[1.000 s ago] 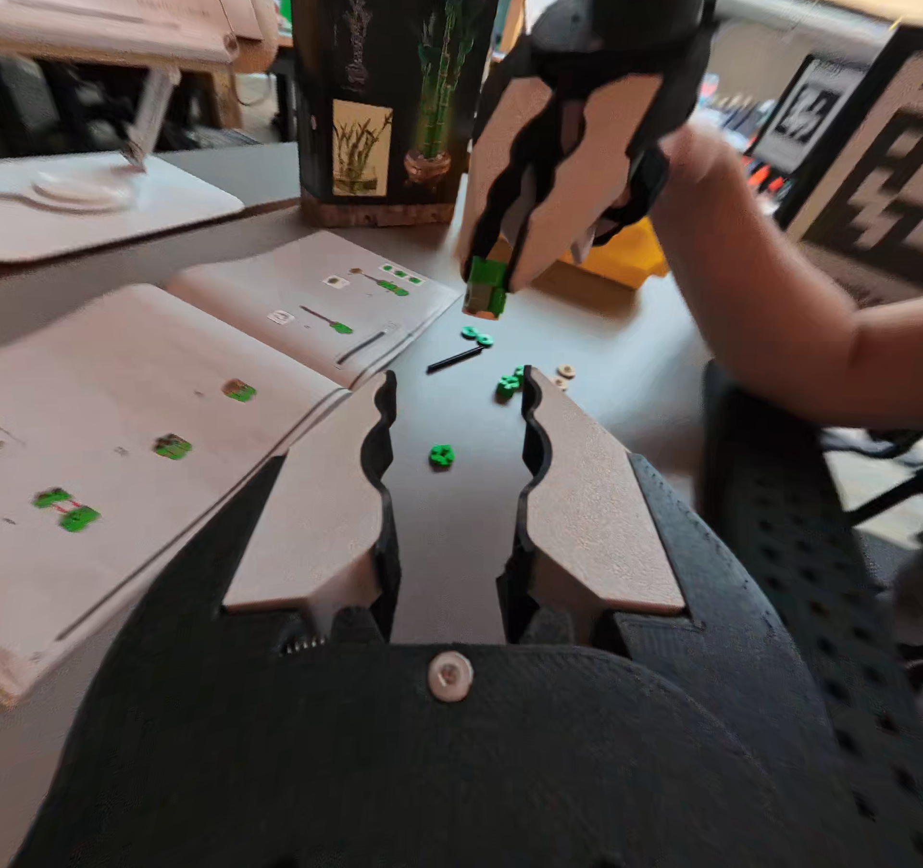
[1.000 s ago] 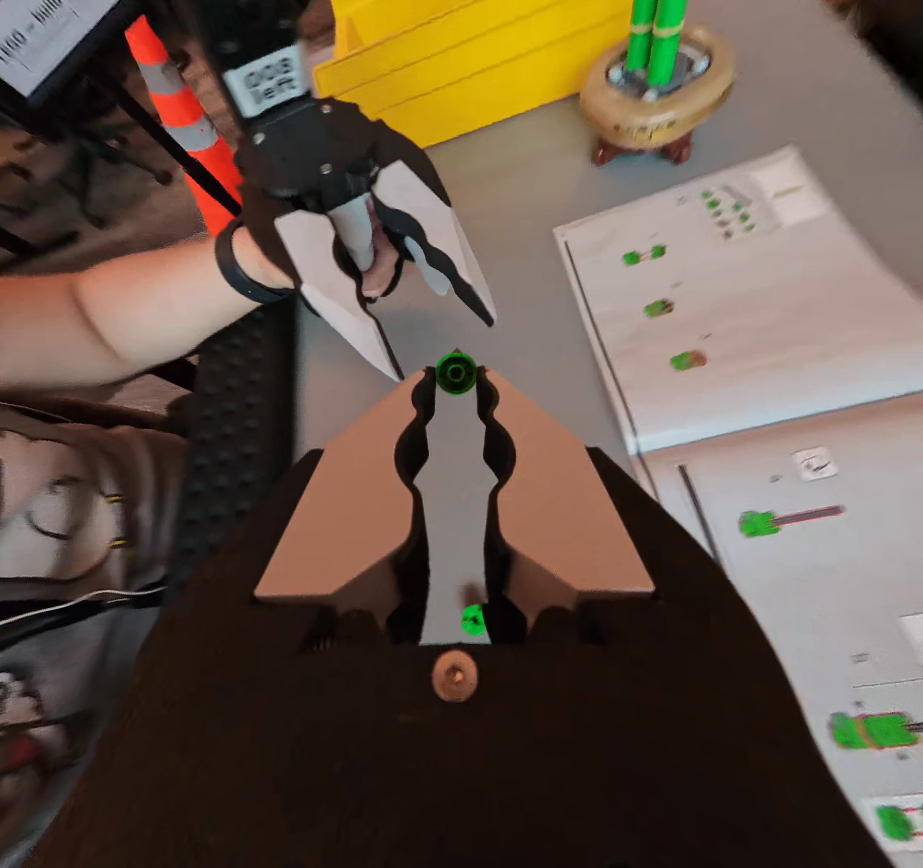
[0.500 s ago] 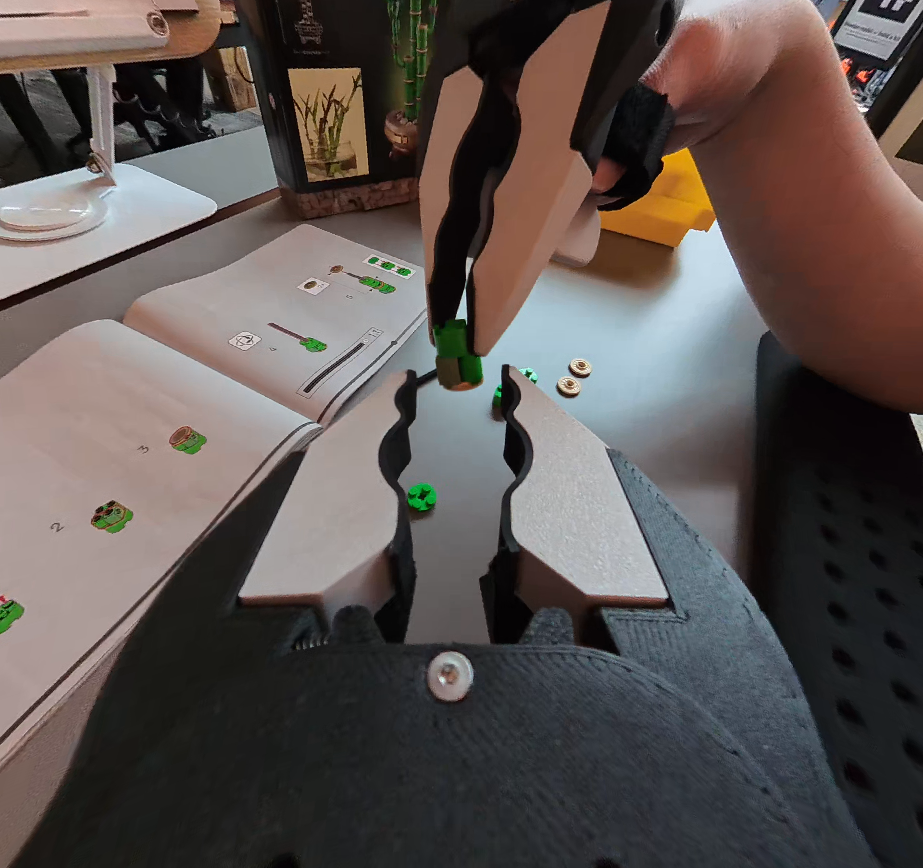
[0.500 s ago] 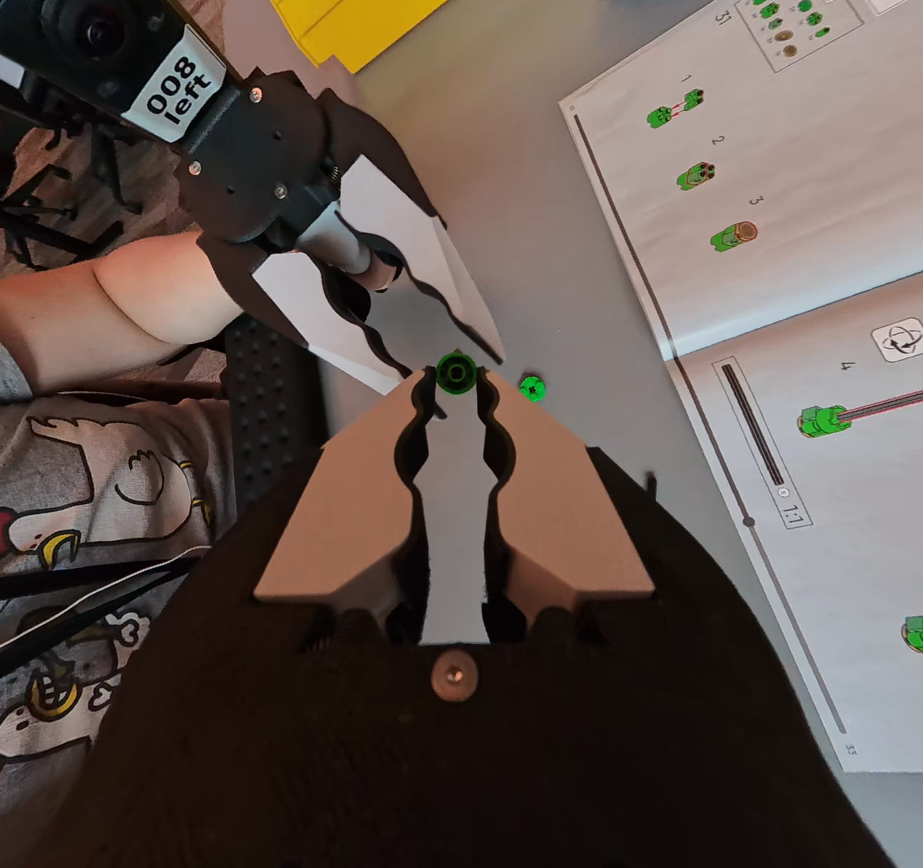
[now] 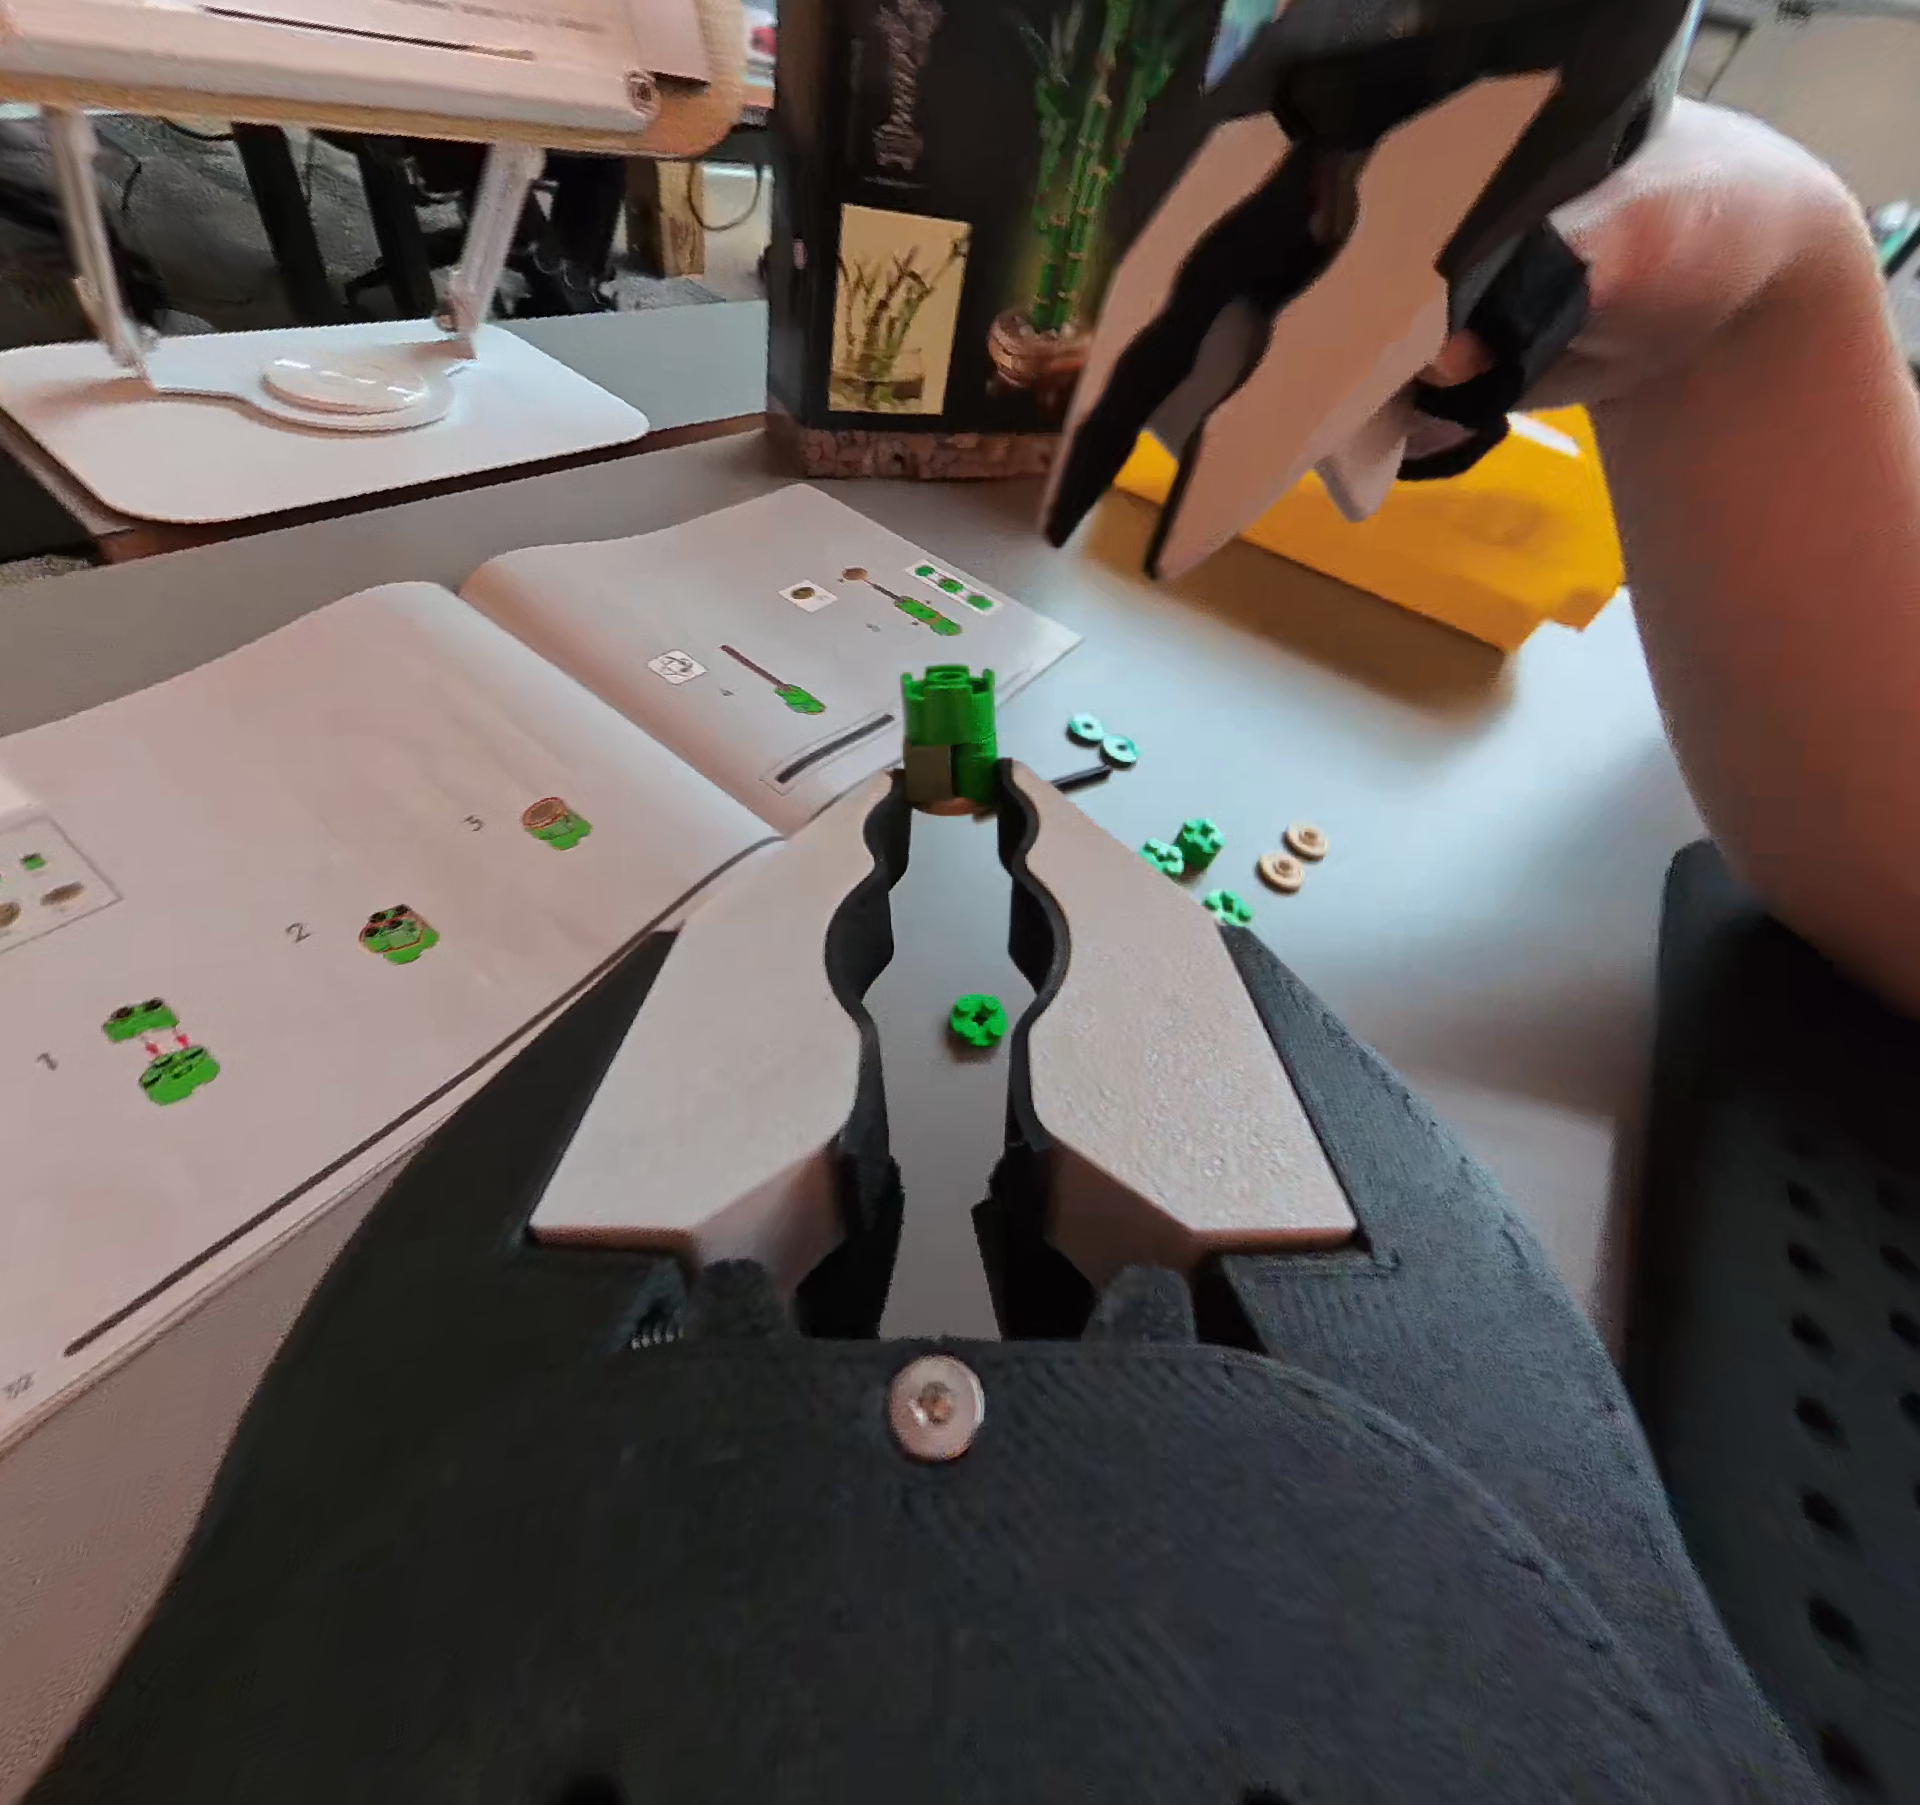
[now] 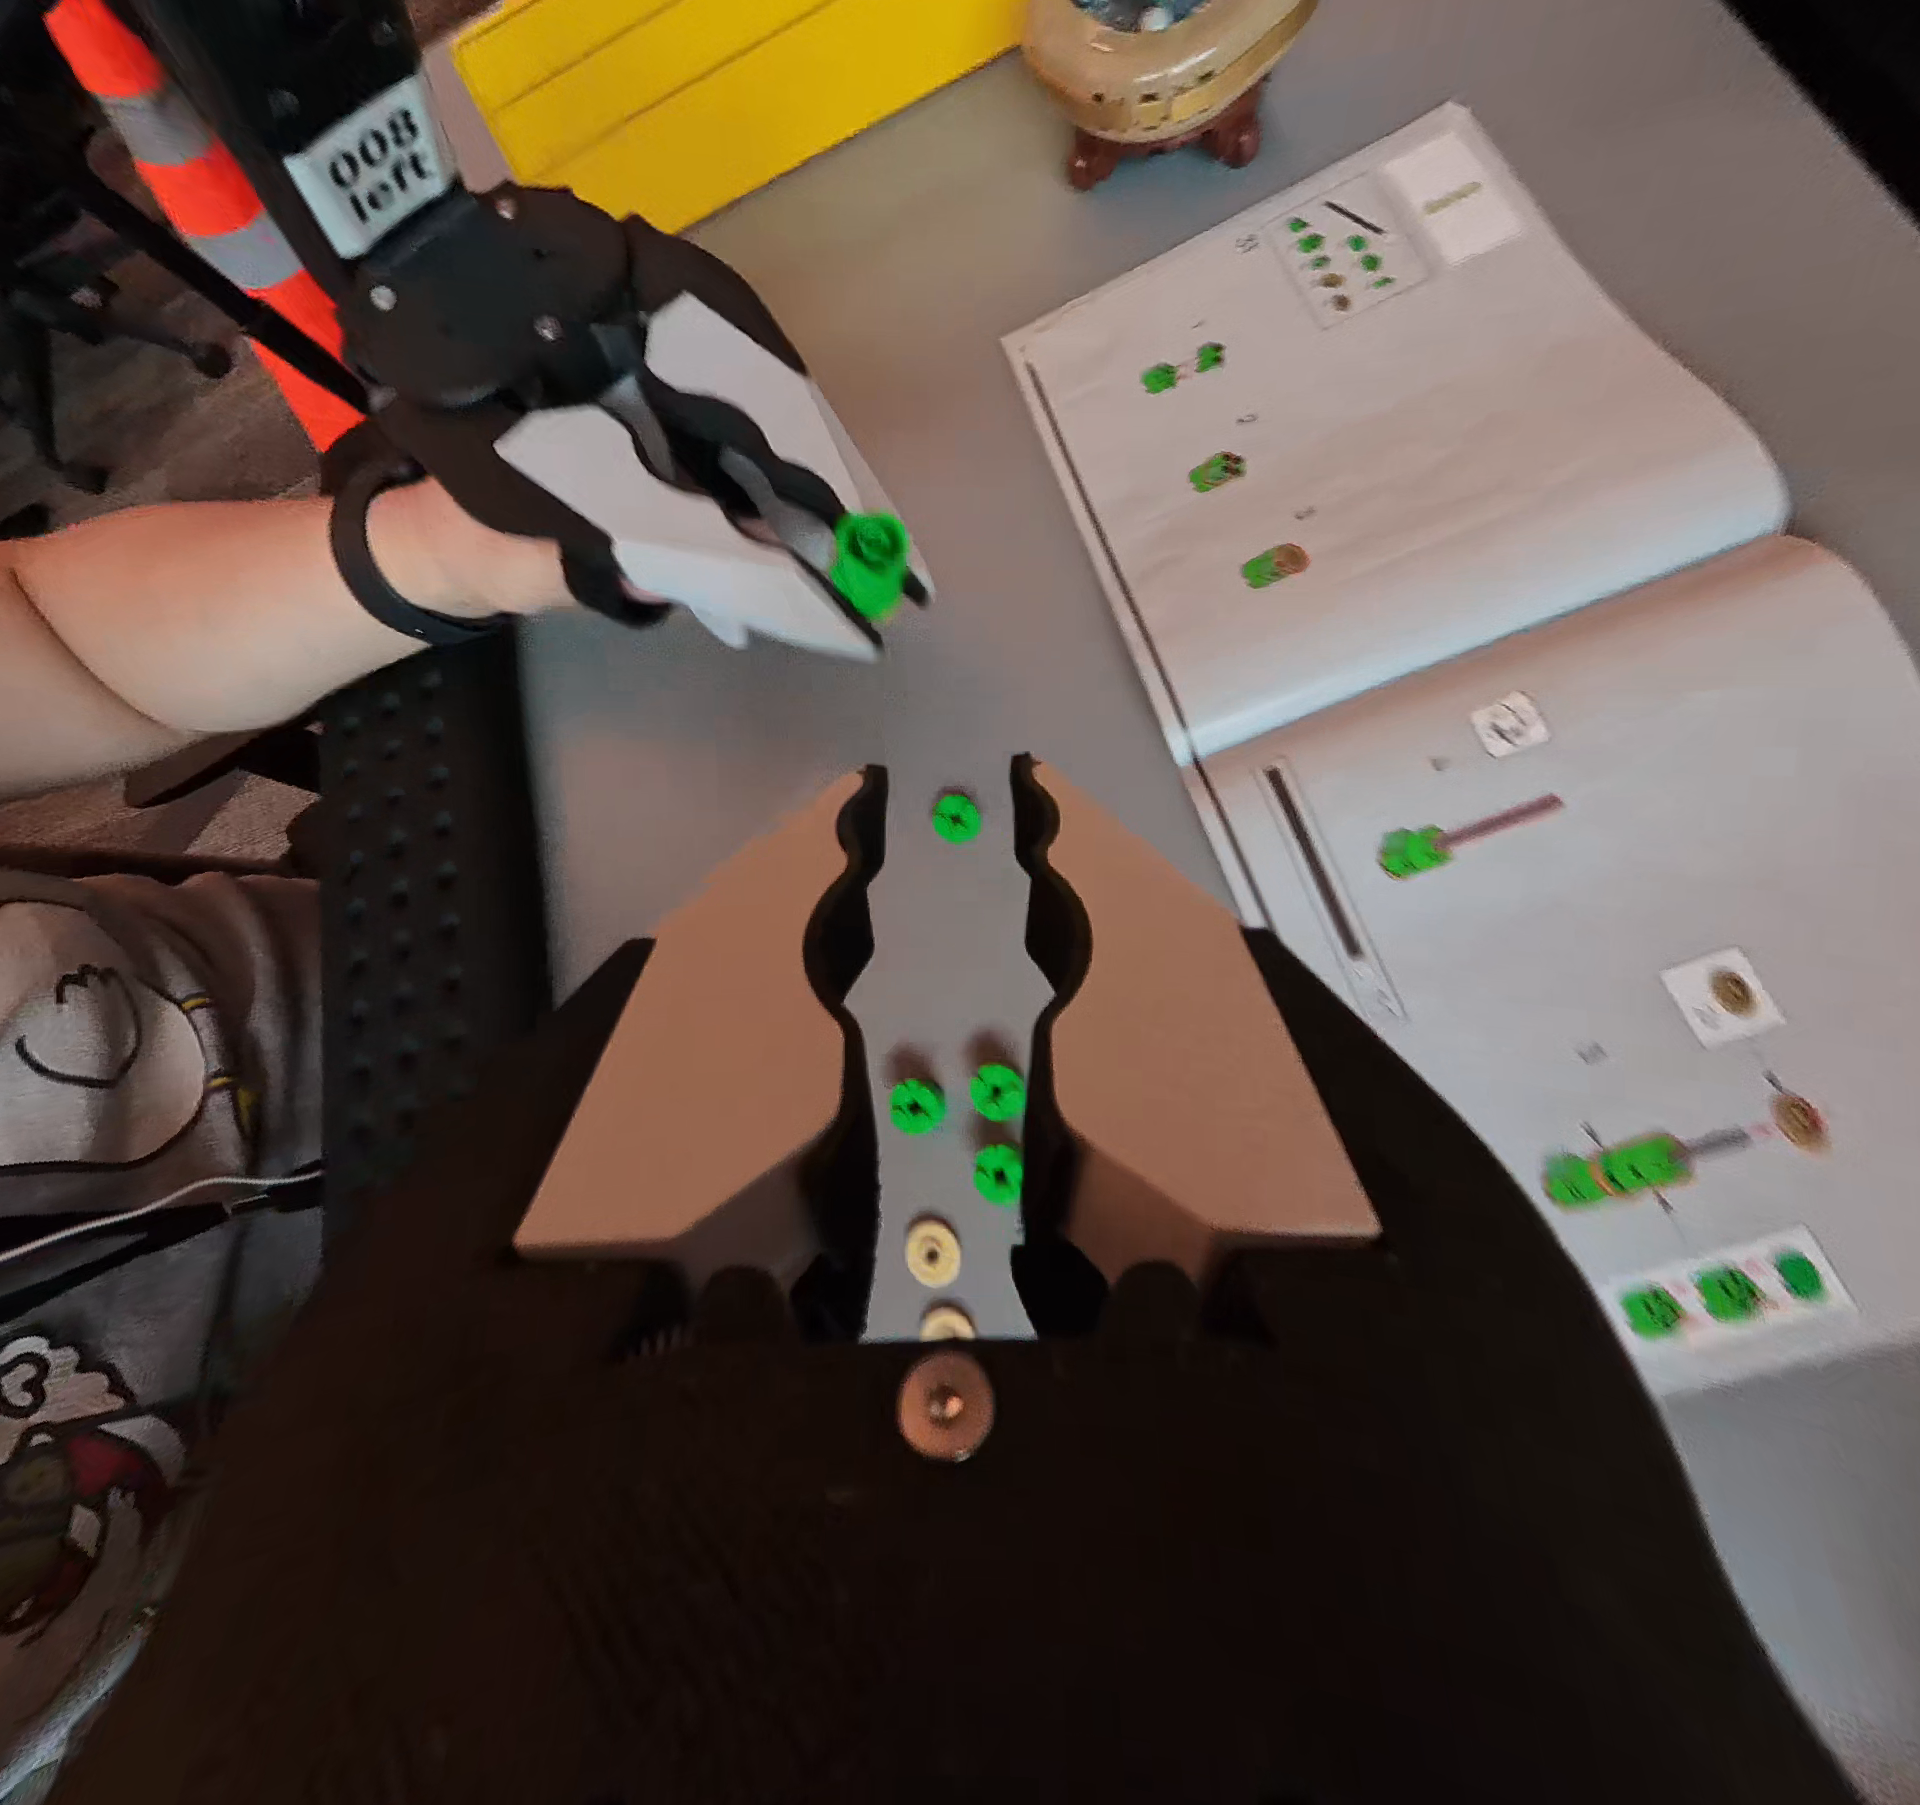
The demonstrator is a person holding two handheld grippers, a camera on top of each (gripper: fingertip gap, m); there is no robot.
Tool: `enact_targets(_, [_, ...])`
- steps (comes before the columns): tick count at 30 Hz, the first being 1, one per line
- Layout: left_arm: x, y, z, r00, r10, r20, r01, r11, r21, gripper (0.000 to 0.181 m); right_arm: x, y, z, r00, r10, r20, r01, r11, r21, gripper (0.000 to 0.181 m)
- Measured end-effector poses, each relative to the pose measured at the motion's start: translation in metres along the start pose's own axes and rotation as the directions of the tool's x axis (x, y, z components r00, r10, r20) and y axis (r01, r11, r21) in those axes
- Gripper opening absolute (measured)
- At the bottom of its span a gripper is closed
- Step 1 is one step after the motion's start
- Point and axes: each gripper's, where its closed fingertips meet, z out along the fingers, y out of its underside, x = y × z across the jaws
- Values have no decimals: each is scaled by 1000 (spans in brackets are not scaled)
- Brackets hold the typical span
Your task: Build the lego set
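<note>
Left wrist view: the left claw point(image 5: 951, 789) pinches a small green brick stack point(image 5: 948, 732) between its tips, upright, above the grey bench point(image 5: 1403, 789). The right claw point(image 5: 1132, 540) hangs higher up near the yellow bin point(image 5: 1455, 529), its tips parted and holding nothing. Loose green pieces point(image 5: 1195, 846), two tan round pieces point(image 5: 1294, 856) and a thin black rod point(image 5: 1081, 776) lie on the bench beside the open booklet point(image 5: 416, 768). In the right wrist view, a partly built bamboo pot point(image 6: 1169, 41) stands past the booklet.
</note>
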Motion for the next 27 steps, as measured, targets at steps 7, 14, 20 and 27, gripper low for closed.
enact_targets(7, [-32,-17,-1,992,-127,24,124,985,117,14,71,73,-47,964,77,-255,-123,977,-171,23])
enact_targets(14, [-40,-42,21,986,-155,58,140,968,208,14,87,98,-58,949,143,-281,-203,959,-197,15])
enact_targets(20, [-45,-31,31,981,-103,164,76,984,162,14,95,108,-57,930,162,-331,-249,938,-240,14])
enact_targets(27, [-39,-25,11,978,-99,184,66,982,178,14,67,140,-80,855,186,-485,-429,778,-459,0])
